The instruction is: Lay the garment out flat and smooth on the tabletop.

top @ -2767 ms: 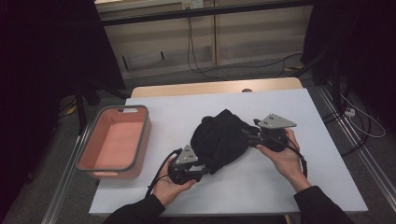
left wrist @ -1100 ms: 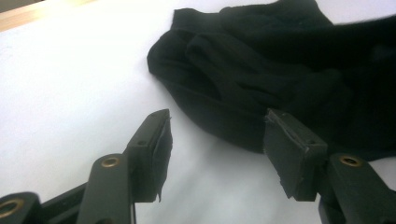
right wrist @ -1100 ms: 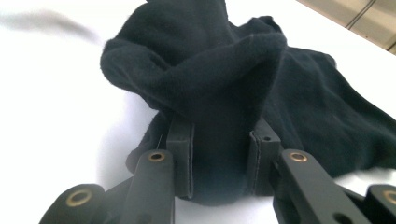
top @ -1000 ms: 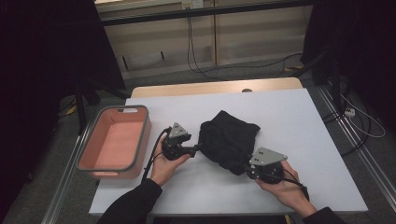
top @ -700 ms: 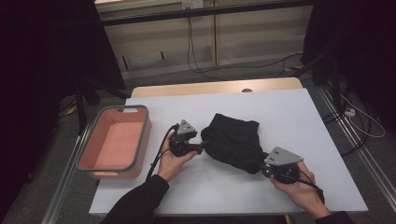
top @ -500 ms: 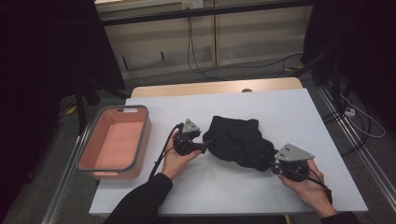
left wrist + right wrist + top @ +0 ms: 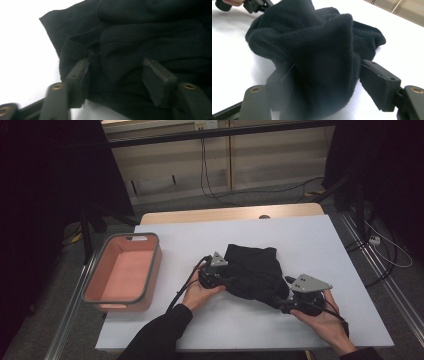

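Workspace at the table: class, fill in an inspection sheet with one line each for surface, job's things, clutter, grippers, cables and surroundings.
Surface: white table, bare apart from the items below.
Job's things: black cloth, bunched, lying mid-table.
Clutter: pink bin at the left edge, with nothing seen in it.
Grippers: left gripper at the cloth's left edge, fingers apart with cloth between them; right gripper at its near right corner, fingers apart around a raised fold.
Cables: a black cable trails from the left gripper; more lie on the floor.
Surroundings: wooden wall panels behind.
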